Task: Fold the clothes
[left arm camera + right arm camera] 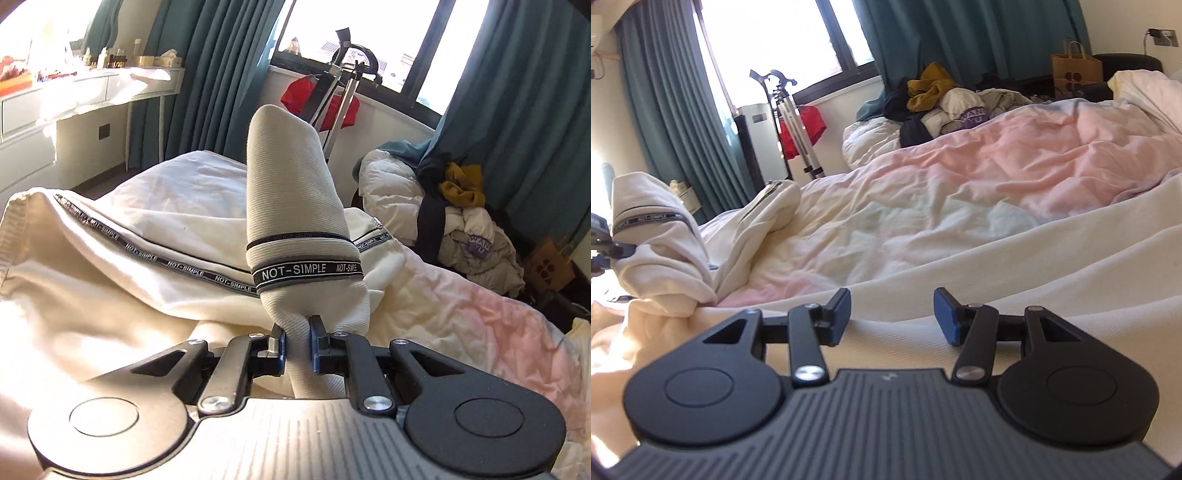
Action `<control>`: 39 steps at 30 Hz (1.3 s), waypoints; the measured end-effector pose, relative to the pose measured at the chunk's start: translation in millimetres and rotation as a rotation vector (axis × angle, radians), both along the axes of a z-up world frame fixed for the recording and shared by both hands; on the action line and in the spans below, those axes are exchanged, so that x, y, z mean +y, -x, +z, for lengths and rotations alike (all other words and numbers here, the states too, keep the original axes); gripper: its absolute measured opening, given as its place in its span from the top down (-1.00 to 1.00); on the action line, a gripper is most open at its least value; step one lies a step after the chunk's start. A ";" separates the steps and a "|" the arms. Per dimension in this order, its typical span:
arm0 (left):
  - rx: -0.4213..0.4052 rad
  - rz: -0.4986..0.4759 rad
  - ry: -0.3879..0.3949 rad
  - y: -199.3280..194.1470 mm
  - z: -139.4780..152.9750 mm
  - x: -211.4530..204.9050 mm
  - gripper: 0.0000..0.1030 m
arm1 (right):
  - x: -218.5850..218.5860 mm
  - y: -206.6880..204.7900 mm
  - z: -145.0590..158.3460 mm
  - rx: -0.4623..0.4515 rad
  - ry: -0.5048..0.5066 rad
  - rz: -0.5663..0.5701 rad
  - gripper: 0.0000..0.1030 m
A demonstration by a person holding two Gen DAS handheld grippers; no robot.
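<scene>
A cream garment with black "NOT-SIMPLE" tape trim lies on the bed. My left gripper is shut on a ribbed cream cuff of it, which stands upright above the fingers. In the right wrist view the same cuff shows at far left, held up off the bed, with the garment body spread just under my right gripper. The right gripper is open and empty, low over the cream fabric.
A pink and white duvet covers the bed. A pile of other clothes sits at the far side by teal curtains. A red item on a metal stand is by the window. A white dresser stands at left.
</scene>
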State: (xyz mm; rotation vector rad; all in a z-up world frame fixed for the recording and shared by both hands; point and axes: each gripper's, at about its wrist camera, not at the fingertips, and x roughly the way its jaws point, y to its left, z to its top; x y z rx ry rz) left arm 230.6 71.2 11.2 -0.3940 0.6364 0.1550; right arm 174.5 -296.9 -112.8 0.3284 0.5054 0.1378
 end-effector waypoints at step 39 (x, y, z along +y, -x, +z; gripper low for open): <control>-0.042 -0.070 0.278 22.5 -87.8 77.9 0.70 | 132.6 -298.5 33.9 0.018 -0.195 0.033 0.65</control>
